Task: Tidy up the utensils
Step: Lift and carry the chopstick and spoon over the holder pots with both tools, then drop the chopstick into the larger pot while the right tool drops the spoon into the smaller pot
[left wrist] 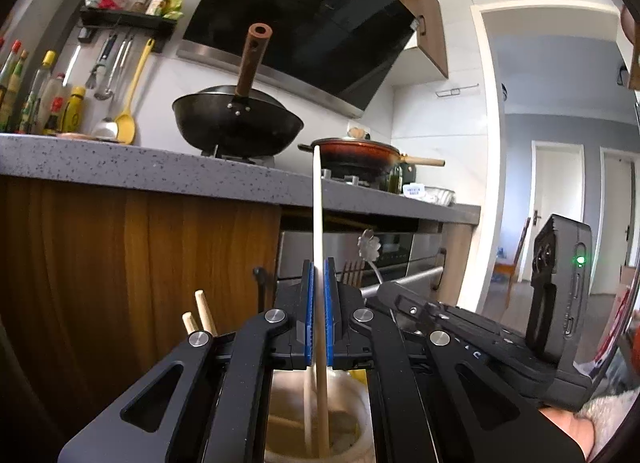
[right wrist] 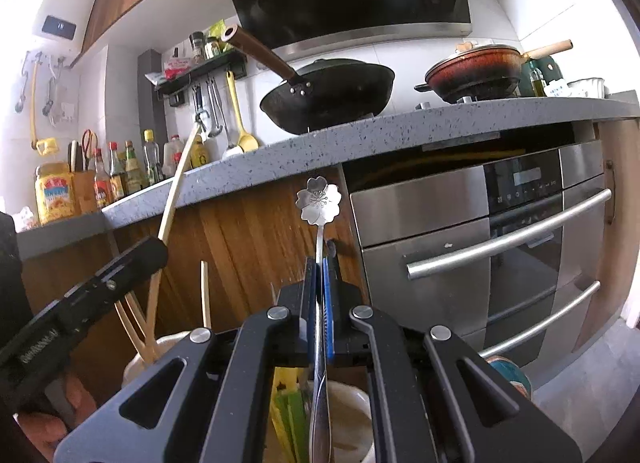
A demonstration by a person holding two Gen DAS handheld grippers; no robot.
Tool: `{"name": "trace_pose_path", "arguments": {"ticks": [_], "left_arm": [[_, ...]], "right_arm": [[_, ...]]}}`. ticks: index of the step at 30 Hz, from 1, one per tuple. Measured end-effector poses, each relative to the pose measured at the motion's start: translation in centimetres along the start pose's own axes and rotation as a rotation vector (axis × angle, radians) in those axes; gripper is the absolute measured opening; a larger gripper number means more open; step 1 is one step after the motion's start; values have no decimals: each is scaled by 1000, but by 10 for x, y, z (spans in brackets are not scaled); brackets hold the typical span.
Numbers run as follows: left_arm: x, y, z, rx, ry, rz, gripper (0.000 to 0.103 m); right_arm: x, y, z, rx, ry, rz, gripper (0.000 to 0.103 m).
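The left gripper (left wrist: 319, 311) is pinching a chopstick (left wrist: 317, 207) between its fingers, long axis upright, lower end dipping into the cream cup (left wrist: 360, 403) beneath them. The right gripper (right wrist: 319, 303) is pinching a flower-ended spoon (right wrist: 319, 199), flower pointing up beyond the fingertips, bowl hanging over another cup (right wrist: 352, 403) below. Either slim shaft is risking pivoting in the pads and catching a rim.

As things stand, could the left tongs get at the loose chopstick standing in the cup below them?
Probably not yet. The left tongs are shut on a chopstick, so they have no free grip. The loose chopstick stands in the cup just beneath, with nothing between.
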State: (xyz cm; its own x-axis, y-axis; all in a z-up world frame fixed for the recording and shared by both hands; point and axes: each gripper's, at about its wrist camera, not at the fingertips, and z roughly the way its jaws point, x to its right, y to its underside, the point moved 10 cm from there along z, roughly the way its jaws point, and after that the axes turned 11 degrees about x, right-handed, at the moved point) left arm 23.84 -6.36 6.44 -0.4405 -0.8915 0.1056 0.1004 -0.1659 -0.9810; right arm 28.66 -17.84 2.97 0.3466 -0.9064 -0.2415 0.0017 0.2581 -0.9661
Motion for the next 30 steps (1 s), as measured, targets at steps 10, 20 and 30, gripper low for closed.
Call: {"name": "trace_pose_path", "arguments": {"ticks": [10,20,30], "left_arm": [[15,26,-31,-117,-10,119,5],[10,50,-39,-220,-51,108,5],[10,50,-47,-214,-62,116,23]], "right_arm": [[9,20,-38,-70,74,-62,3],[1,41,-46,-144,43,-95,3],[8,50,-50,-185,46,-46,12]]}}
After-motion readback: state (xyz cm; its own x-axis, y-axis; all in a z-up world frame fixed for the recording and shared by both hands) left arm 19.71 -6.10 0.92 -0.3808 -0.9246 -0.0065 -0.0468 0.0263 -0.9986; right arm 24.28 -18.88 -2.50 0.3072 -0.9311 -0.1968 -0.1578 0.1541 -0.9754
